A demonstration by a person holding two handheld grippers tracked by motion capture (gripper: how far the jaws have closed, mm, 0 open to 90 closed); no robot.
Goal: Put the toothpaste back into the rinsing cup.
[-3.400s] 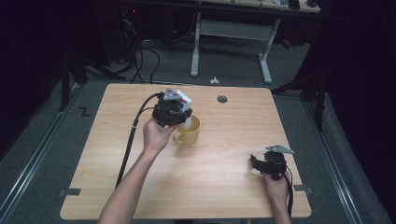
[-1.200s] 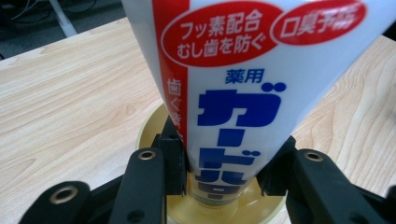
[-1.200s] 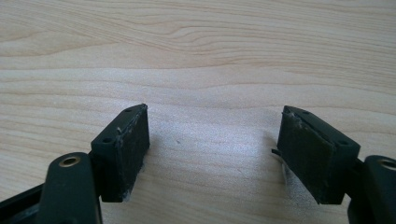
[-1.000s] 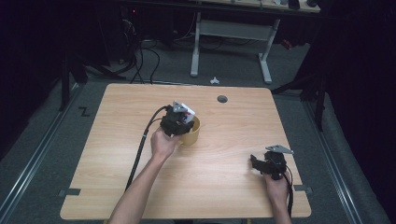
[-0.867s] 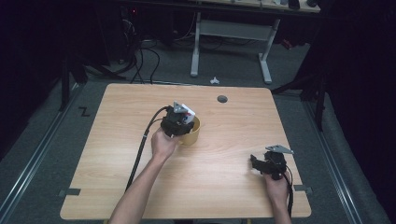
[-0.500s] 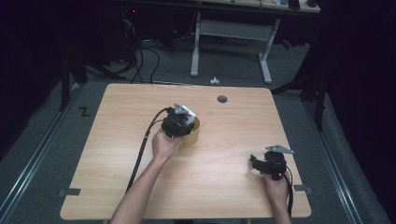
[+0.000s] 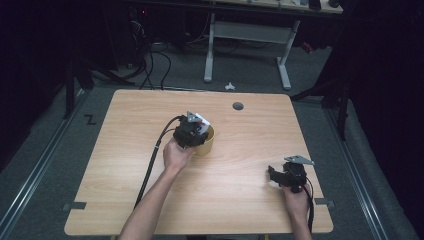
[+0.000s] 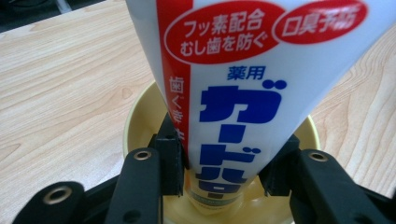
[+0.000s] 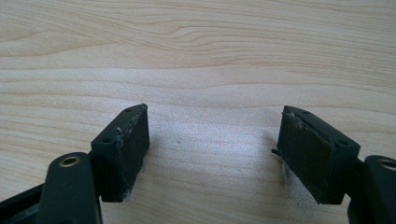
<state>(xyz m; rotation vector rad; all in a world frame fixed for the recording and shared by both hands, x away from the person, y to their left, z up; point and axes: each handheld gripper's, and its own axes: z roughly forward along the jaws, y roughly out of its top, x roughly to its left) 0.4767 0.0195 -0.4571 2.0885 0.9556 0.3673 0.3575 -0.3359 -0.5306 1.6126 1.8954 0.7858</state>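
Between the black jaws of the left gripper (image 8: 224,172) stands a white toothpaste tube (image 8: 243,84), its narrow end down inside a yellow cup (image 8: 140,116). The pads sit against both flanks of the tube, the left one (image 8: 170,158) over the red stripe, the right one on the plain white edge, so the tube is held; the jaws have just been easing apart a little, yet the pads look to be in contact on both sides. The tube's top is cut off by the upper edge of the left gripper view, and its lowest part is lost behind the jaws and in the cup's depth, so whether it touches the bottom cannot be made out. Blue and red Japanese lettering runs down its glossy, flattened face. The cup is round, smooth and pale yellow inside.

From above, the left gripper (image 7: 192,131) and the hand (image 7: 175,154) cover most of the cup (image 7: 207,145), leaving a yellow crescent of wall near the table's middle.

The right gripper (image 9: 215,154) has its jaws spread wide with nothing between them; its matte, slab-shaped pads are scuffed white along the edges and hang close over bare wood. In the high view it (image 7: 280,175) rests near the table's right front corner, well apart from the cup.

The table (image 7: 240,200) is light wood-grain laminate with rounded corners.
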